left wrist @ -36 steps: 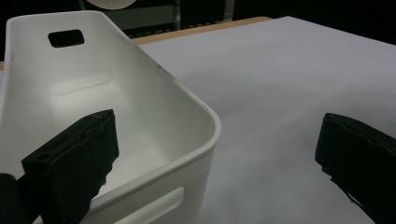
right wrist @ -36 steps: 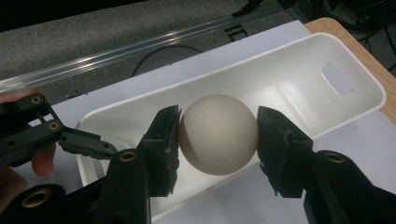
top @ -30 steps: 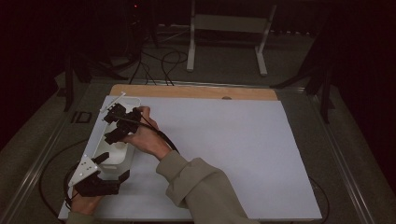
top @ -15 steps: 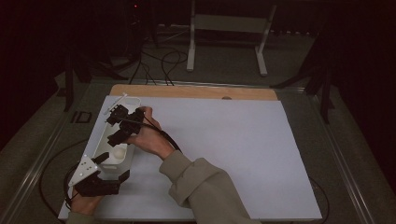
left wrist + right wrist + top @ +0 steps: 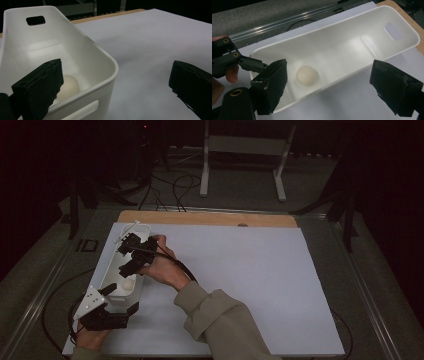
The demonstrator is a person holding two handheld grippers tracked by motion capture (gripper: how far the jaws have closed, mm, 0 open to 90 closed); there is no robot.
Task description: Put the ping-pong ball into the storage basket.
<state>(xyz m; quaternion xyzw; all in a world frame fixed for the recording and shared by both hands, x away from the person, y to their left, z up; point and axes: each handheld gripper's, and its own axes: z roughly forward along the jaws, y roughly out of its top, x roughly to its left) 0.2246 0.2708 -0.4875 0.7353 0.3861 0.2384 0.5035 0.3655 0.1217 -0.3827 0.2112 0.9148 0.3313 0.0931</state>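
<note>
A long white bin point(image 5: 112, 265) lies at the table's left, with one white ball point(image 5: 126, 284) in its near end. My right gripper point(image 5: 129, 255) hovers over the bin's middle, open and holding nothing. In the right gripper view, the ball point(image 5: 306, 75) lies on the bin floor point(image 5: 342, 50) between the wide-apart jaws of the right gripper point(image 5: 332, 80). My left gripper point(image 5: 125, 312) is open at the bin's near end. In the left gripper view, its jaws straddle the bin's near corner point(image 5: 110, 65), one inside next to the ball point(image 5: 68, 86).
White paper point(image 5: 260, 270) covers the table, with a wooden strip point(image 5: 210, 218) along its far edge. A small white item point(image 5: 127, 230) lies at the bin's far end. A metal stand point(image 5: 245, 155) and cables sit on the floor beyond.
My right gripper has drifted slightly toward the bin's near end. The left gripper, bin and ball have stayed put.
</note>
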